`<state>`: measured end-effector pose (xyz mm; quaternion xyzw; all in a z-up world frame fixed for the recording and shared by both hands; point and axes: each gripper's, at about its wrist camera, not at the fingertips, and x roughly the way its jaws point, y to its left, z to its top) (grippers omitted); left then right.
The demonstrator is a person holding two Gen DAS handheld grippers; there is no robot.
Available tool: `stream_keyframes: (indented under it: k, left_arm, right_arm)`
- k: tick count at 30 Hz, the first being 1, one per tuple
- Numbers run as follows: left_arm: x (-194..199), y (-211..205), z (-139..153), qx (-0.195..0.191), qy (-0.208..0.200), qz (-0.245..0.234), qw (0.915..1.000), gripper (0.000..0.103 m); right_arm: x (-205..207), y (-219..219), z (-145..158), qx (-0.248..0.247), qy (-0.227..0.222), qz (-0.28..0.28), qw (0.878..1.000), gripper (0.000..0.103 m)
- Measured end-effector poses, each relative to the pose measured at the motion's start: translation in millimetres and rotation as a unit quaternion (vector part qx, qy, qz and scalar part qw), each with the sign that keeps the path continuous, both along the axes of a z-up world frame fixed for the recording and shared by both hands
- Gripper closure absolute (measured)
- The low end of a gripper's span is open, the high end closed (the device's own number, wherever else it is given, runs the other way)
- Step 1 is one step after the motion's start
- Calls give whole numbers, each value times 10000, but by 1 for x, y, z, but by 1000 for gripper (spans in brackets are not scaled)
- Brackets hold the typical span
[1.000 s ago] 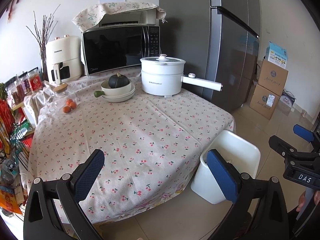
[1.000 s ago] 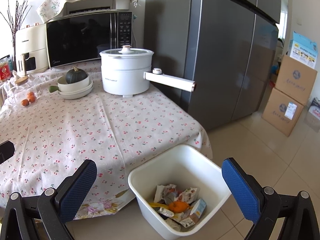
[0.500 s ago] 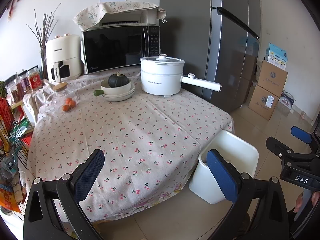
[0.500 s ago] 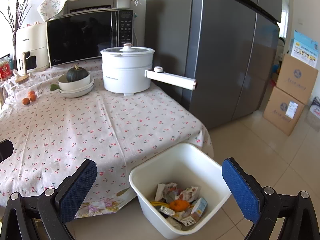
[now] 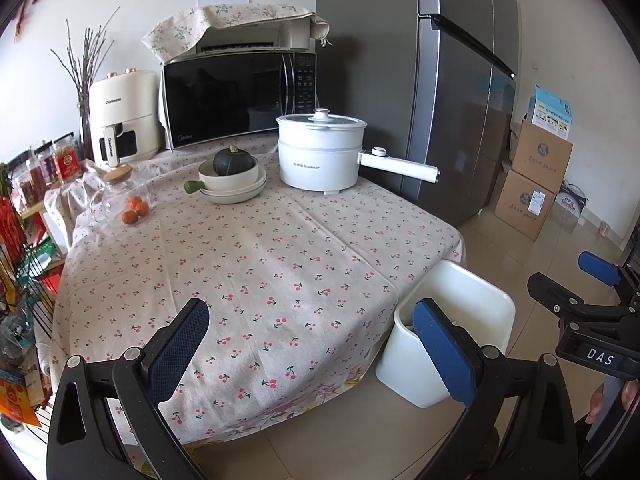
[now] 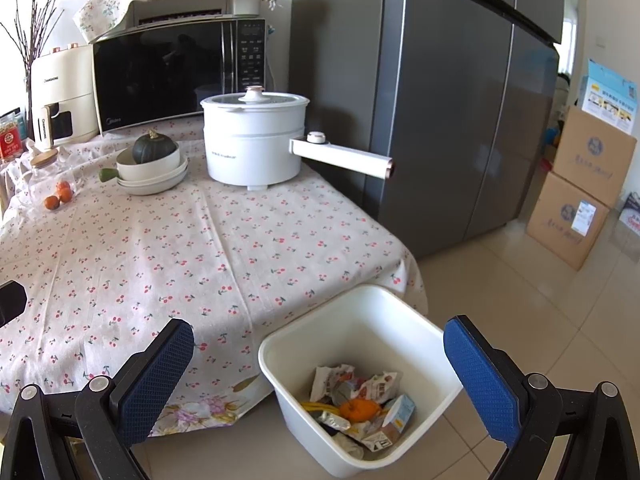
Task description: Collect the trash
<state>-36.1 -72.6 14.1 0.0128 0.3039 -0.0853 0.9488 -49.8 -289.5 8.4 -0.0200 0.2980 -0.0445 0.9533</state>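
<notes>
On the tiled floor beside the table corner, we see the white trash bin (image 6: 362, 392) holding crumpled wrappers (image 6: 352, 380), a small carton (image 6: 398, 412) and an orange (image 6: 356, 408). Our right gripper (image 6: 318, 380) hovers above it, fingers wide and empty; our left gripper (image 5: 312, 354) is equally wide over the cherry-print tablecloth (image 5: 256, 264).

One white bin (image 6: 362, 384), three oranges (image 5: 135, 210), one pot (image 5: 320, 154), two cardboard boxes (image 6: 582, 196) (stacked), one microwave (image 5: 236, 98)

Both the left hand-held gripper (image 5: 312, 344) and right hand-held gripper (image 6: 318, 376) gape wide, empty.
</notes>
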Motion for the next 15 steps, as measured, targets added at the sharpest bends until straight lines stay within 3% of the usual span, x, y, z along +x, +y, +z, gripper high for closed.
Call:
stream_keyframes:
  k: [15]
  left_arm:
    - [2, 1, -2, -94, 89, -30, 9999, 0]
  right_arm:
    - [-2, -2, 2, 62, -55, -57, 9999, 0]
